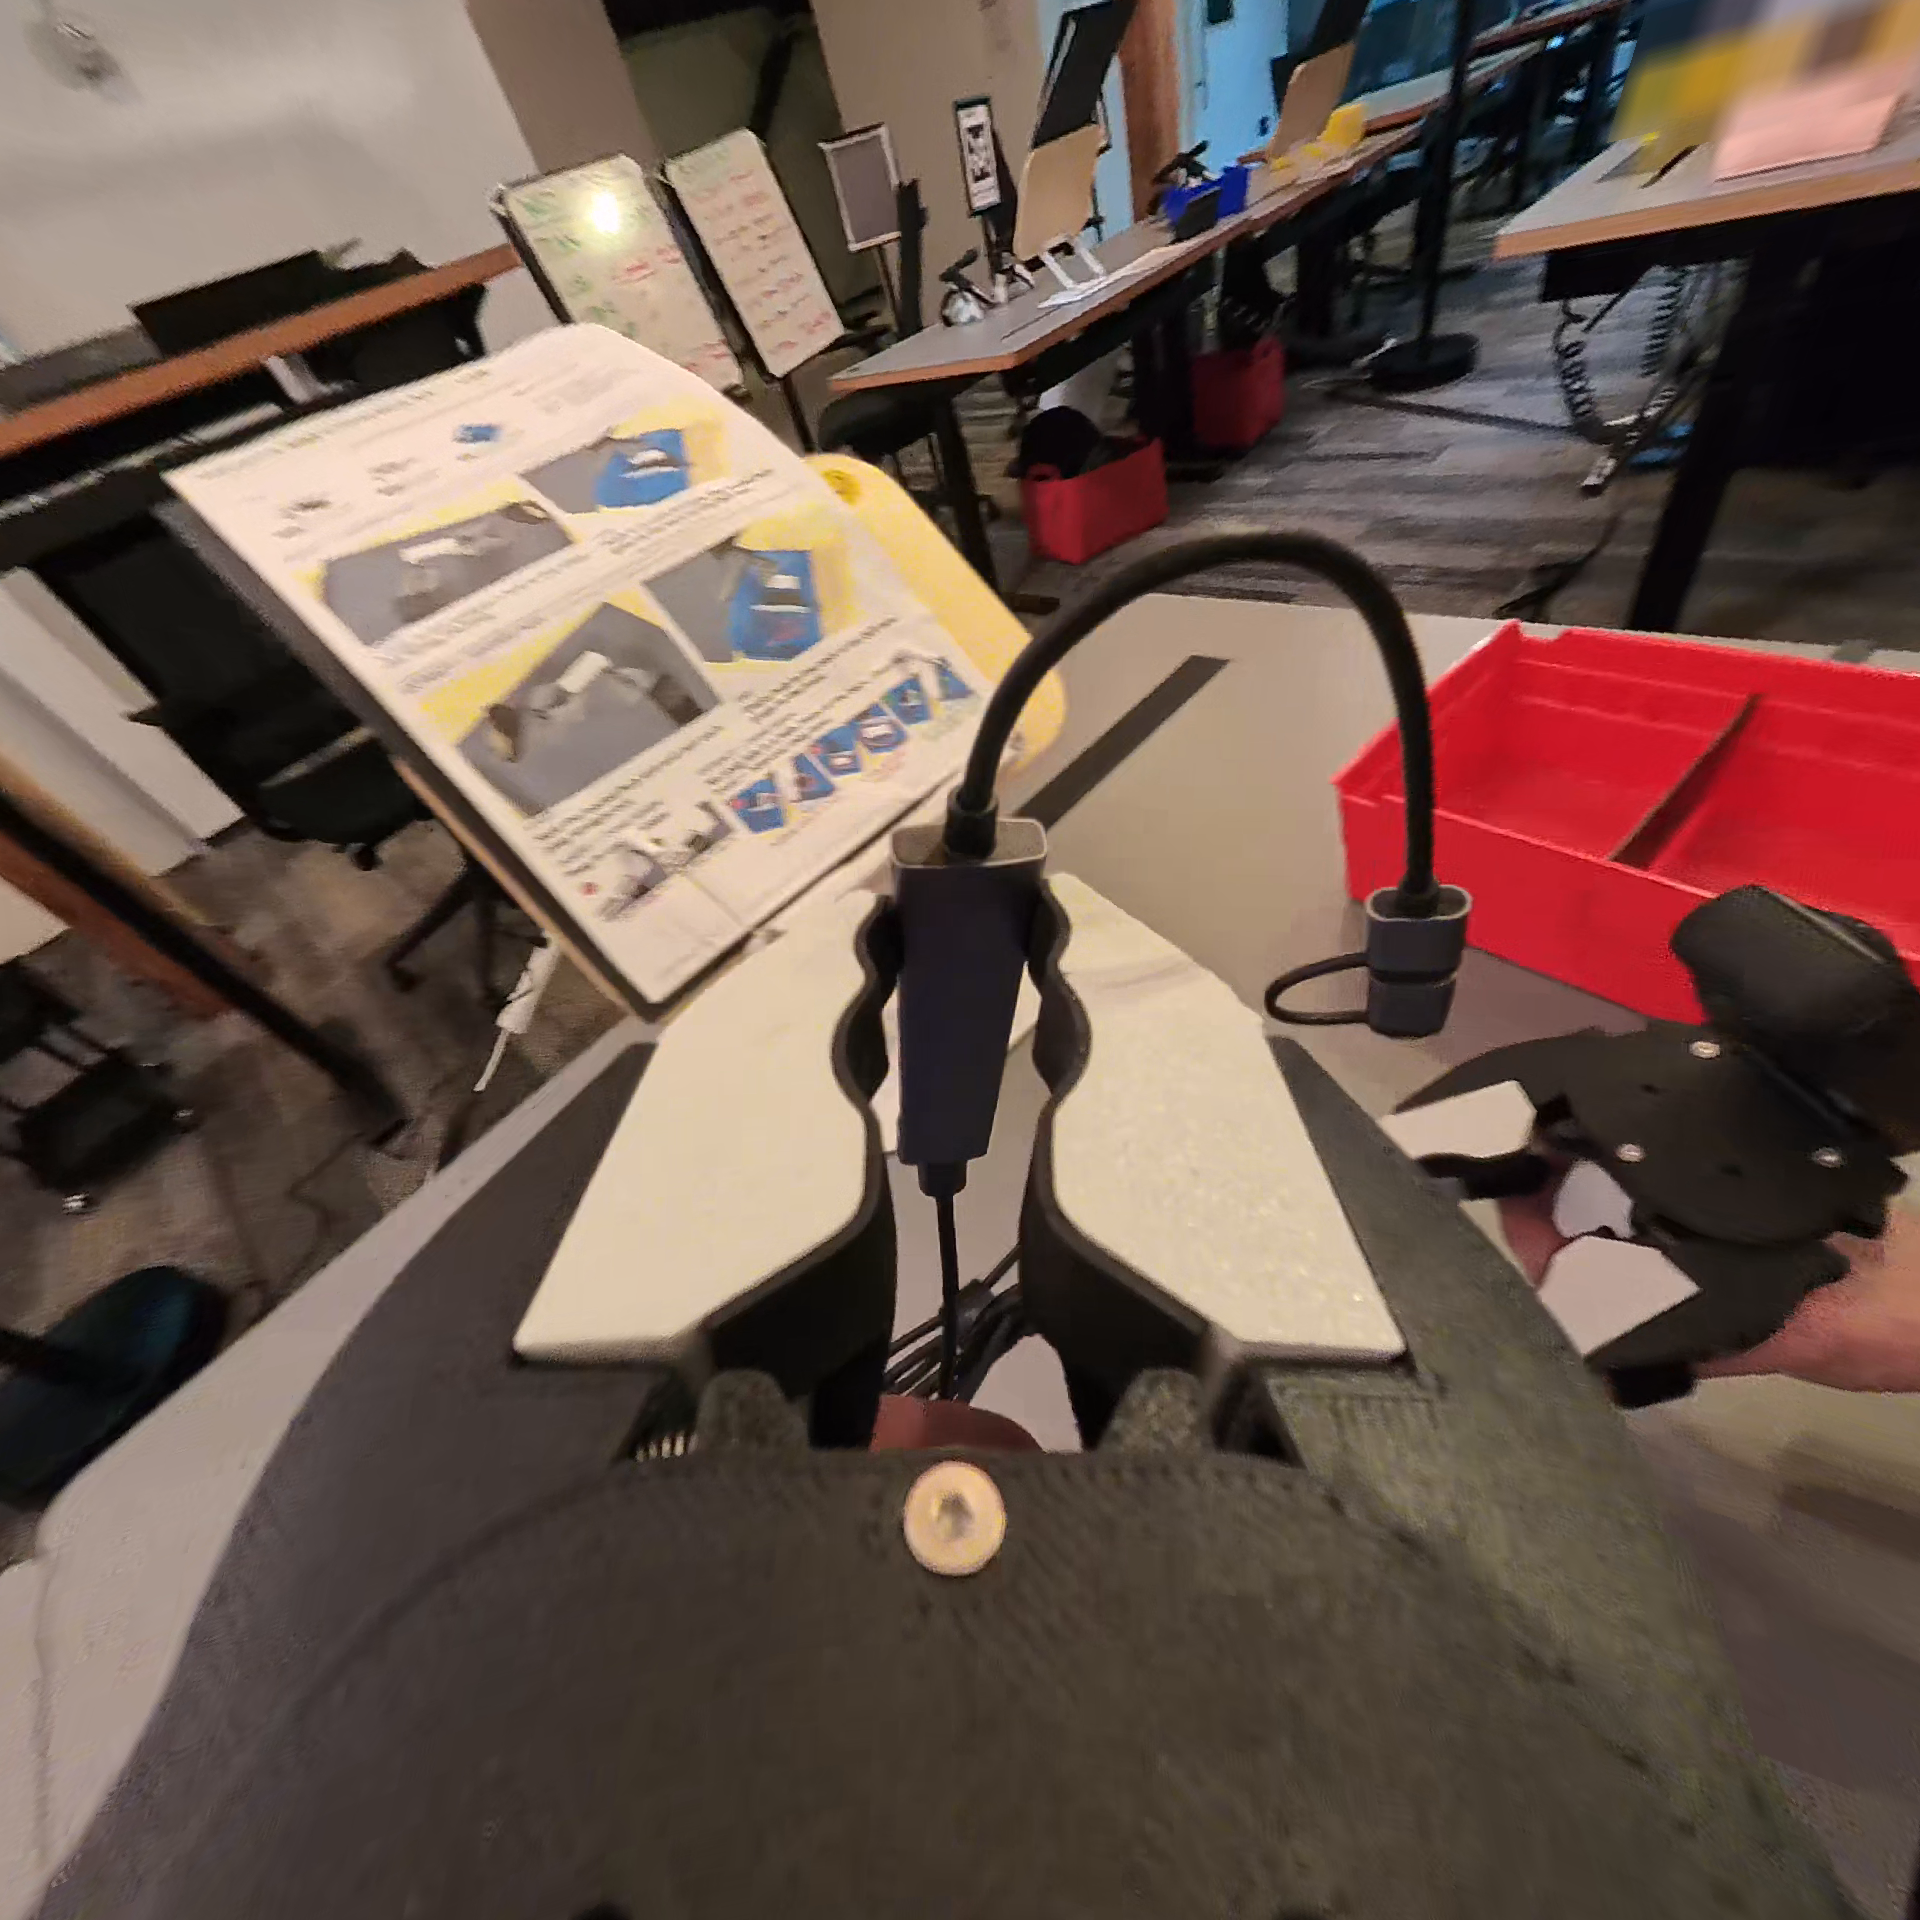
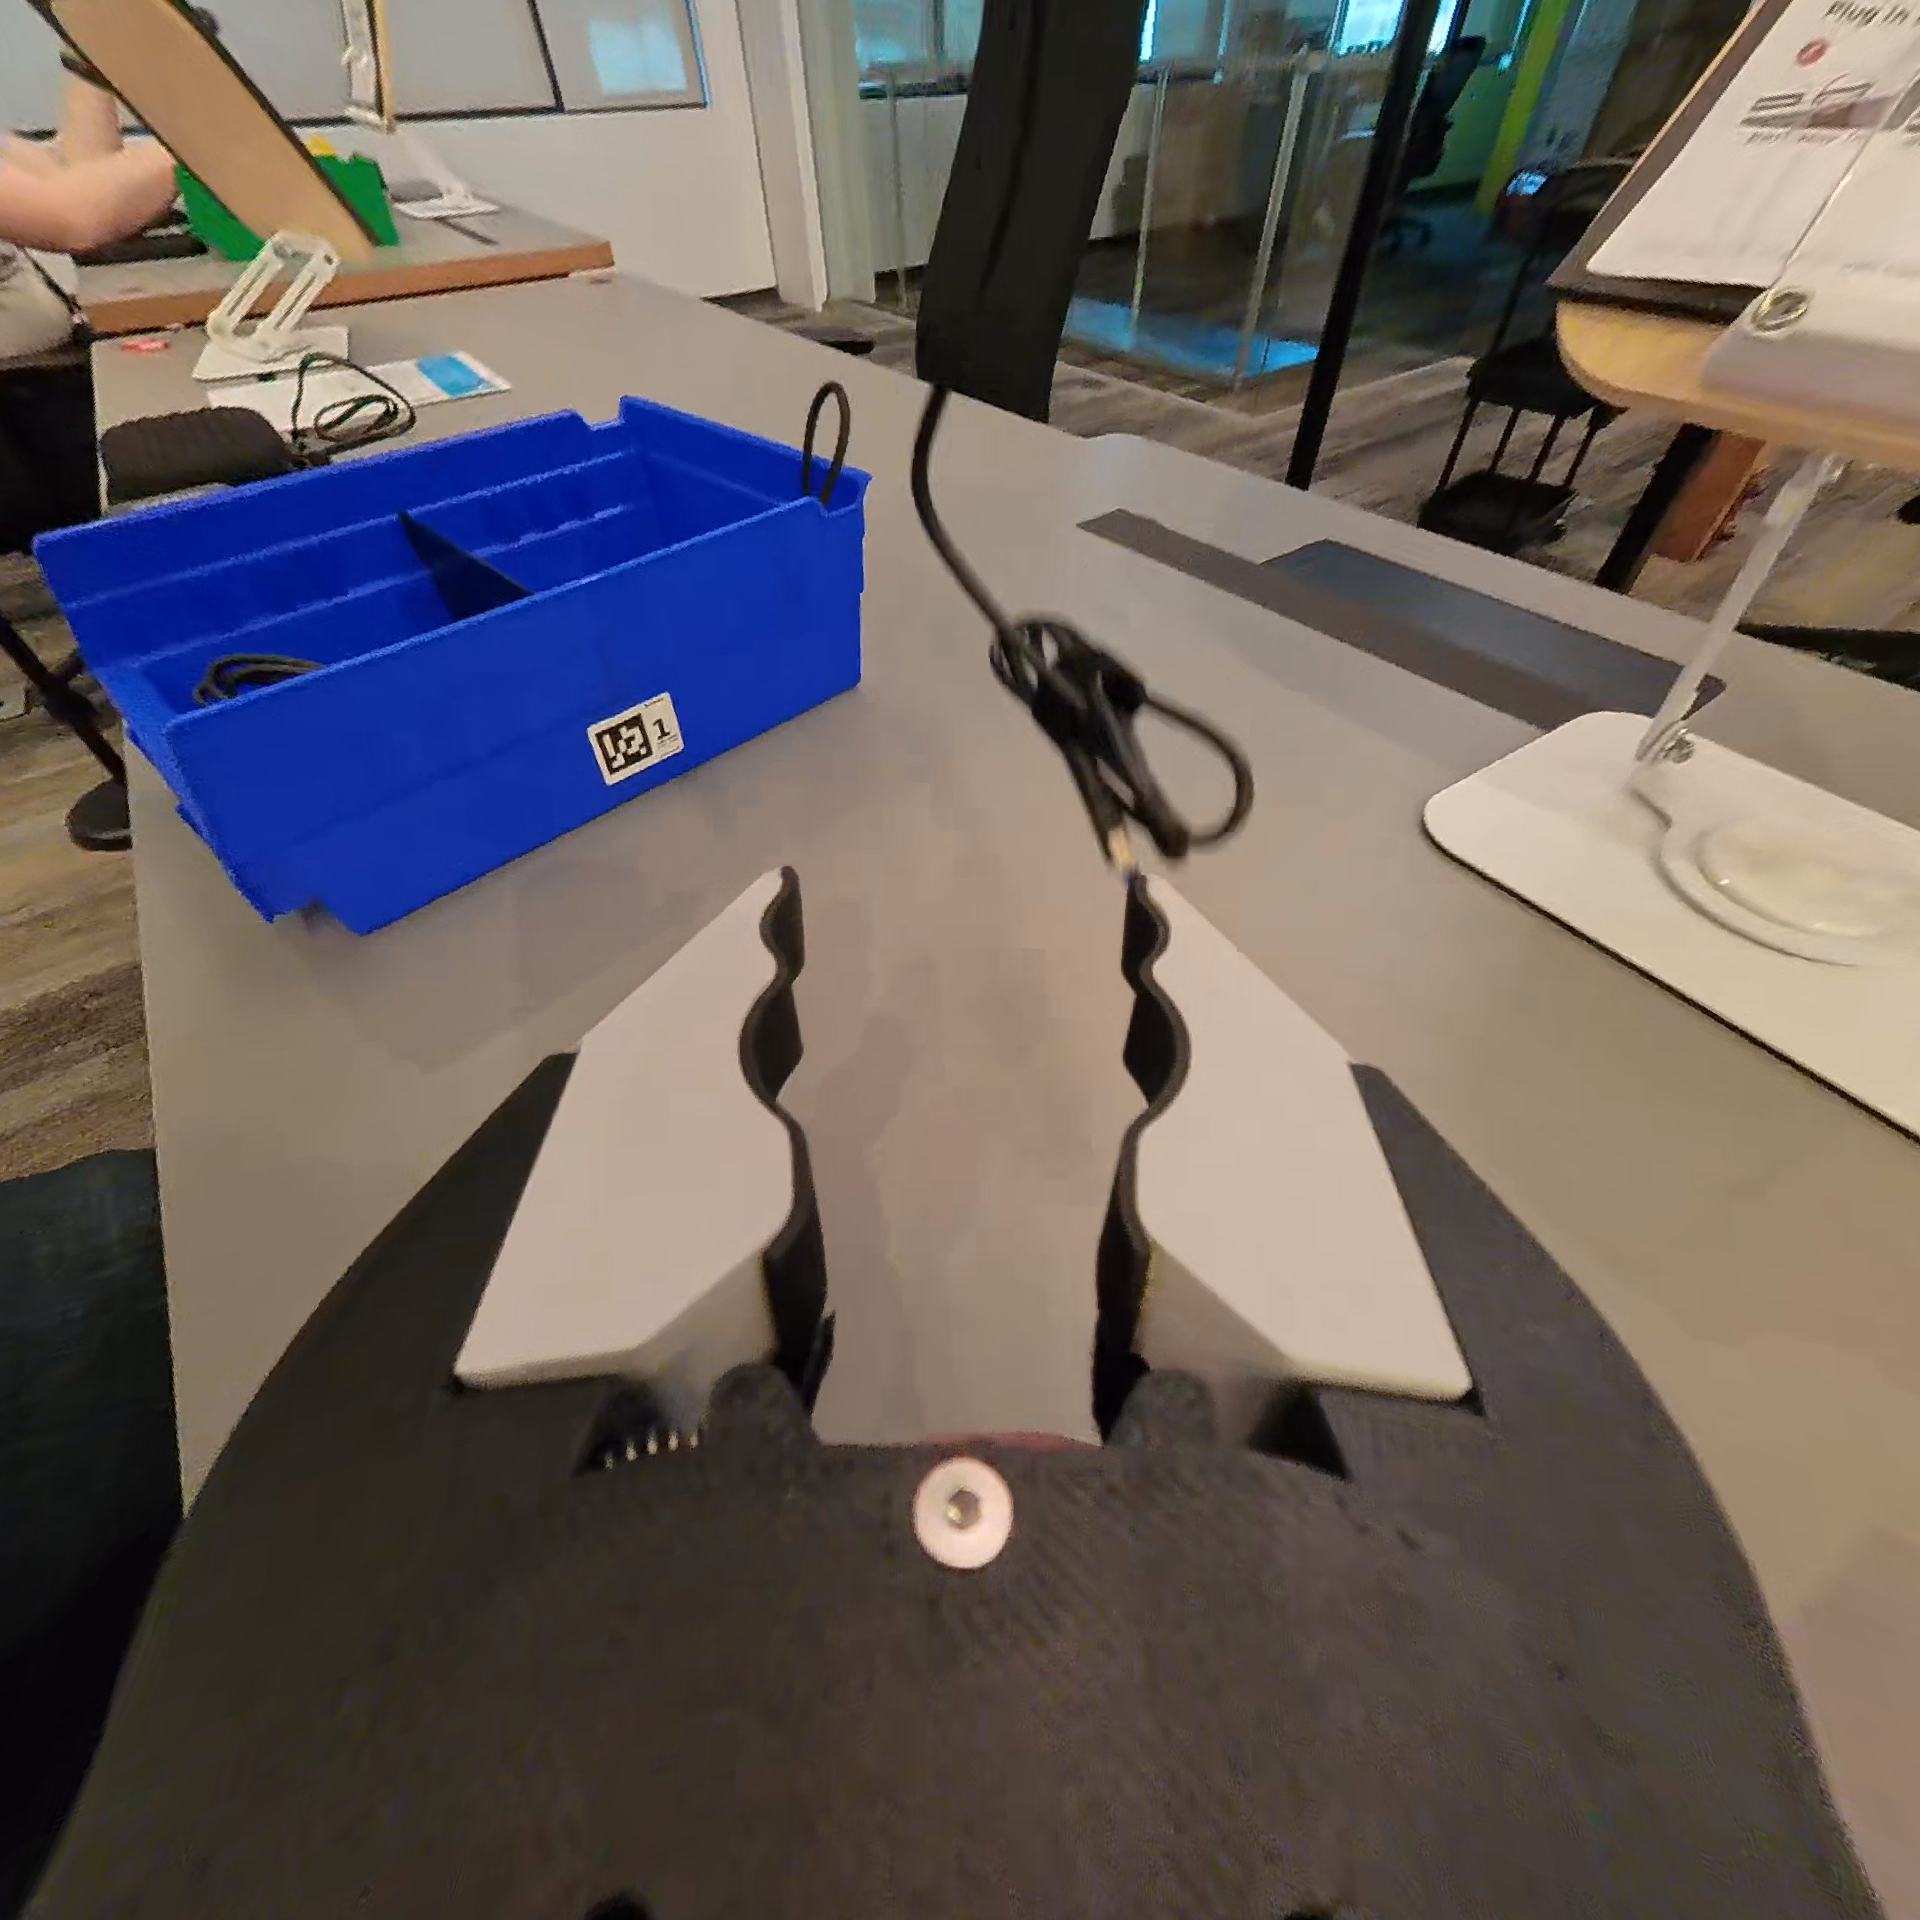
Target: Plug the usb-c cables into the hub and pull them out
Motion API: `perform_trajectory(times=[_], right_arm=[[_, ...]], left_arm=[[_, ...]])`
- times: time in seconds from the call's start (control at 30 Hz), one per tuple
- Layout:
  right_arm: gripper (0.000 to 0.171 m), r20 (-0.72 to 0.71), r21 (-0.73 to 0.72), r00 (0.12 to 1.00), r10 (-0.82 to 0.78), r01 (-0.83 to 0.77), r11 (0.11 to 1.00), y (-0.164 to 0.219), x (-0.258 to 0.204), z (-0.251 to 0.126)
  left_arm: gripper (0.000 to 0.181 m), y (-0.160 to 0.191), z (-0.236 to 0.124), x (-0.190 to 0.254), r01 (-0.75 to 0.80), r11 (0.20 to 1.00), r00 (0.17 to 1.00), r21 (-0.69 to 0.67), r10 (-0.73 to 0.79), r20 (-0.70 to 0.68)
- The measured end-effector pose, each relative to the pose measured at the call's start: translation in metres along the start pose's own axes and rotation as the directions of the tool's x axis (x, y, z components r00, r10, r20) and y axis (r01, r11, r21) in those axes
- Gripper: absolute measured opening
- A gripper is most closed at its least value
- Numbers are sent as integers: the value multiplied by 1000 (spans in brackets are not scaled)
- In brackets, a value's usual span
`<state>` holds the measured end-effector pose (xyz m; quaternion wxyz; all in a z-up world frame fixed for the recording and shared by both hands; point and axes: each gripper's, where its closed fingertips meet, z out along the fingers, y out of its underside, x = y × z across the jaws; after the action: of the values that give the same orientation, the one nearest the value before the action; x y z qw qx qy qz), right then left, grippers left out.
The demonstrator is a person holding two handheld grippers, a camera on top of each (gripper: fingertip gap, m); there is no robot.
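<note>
My left gripper (image 1: 962,925) is shut on a dark slim hub (image 1: 961,1018) and holds it above the grey table (image 1: 1174,831). The hub's own thick black lead (image 1: 1195,561) arcs over to a capped grey plug (image 1: 1415,961). A thin black usb-c cable (image 1: 947,1236) is plugged into the hub's near end and hangs down. In the right wrist view the hub (image 2: 1013,208) hangs at the top and the cable's coiled bundle (image 2: 1112,717) dangles below it, its free plug close to my right fingertip. My right gripper (image 2: 961,914) is open and empty; it also shows in the left wrist view (image 1: 1662,1143).
A blue bin (image 2: 468,644) with a divider holds another black cable (image 2: 244,675) at the left. A red bin (image 1: 1621,790) stands at the right. An instruction sheet on a stand (image 1: 582,623) stands to the left; the stand's white base (image 2: 1558,831) lies on the table. Tip to tip, the grippers are about 20 centimeters apart.
</note>
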<state>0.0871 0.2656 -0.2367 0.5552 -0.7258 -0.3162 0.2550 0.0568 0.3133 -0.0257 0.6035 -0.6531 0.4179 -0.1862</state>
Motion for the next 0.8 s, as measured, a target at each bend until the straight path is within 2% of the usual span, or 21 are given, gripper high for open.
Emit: perform_trajectory(times=[0.37,0.53,0.6,0.67,0.8], right_arm=[[58,-36,97,998,56,-52,994,-12,6,-2],[42,-22,158,993,118,-113,981,-17,6,-4],[29,-14,176,990,142,-137,975,-19,7,-6],[0,24,176,988,154,-156,972,-20,4,-7],[0,78,149,986,147,-157,976,-18,-1,-8]], left_arm=[[24,36,42,97,133,988,971,-72,-145,-189],[24,39,44,121,221,972,936,-85,-235,-260],[24,38,43,126,245,965,924,-88,-260,-279],[24,38,43,127,259,962,919,-91,-275,-284],[24,42,42,119,285,954,914,-96,-301,-272]])
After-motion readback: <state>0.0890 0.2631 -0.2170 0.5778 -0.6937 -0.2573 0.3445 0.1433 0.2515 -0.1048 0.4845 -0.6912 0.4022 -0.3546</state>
